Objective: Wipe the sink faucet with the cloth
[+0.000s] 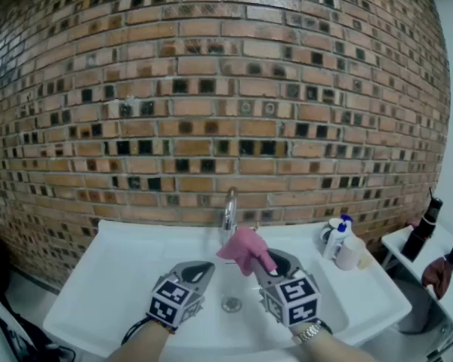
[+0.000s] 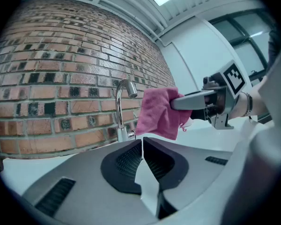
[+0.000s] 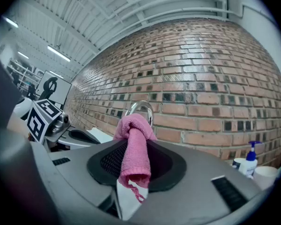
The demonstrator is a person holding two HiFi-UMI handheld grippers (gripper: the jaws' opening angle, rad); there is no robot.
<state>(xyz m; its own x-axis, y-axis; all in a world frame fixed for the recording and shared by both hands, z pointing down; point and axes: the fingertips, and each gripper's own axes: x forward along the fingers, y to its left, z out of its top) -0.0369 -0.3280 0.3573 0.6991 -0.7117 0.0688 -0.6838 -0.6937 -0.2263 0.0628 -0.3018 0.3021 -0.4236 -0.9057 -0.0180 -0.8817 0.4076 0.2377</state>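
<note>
No words or numbers are legible; square markers (image 1: 170,299) sit on the left hand-held gripper (image 1: 204,267) and right hand-held gripper (image 1: 266,265).

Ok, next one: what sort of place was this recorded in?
Probably a wash area in a workshop or industrial-type building. A white sink with a chrome faucet sits against a bare brick wall. A pump bottle stands on its rim, and the ribbed ceiling carries strip lights.

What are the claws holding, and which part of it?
The right claw pinches the pink fabric cloth by a bunched-up strip near one end; the rest puffs out past its tips. The left claw is shut, empty.
</note>
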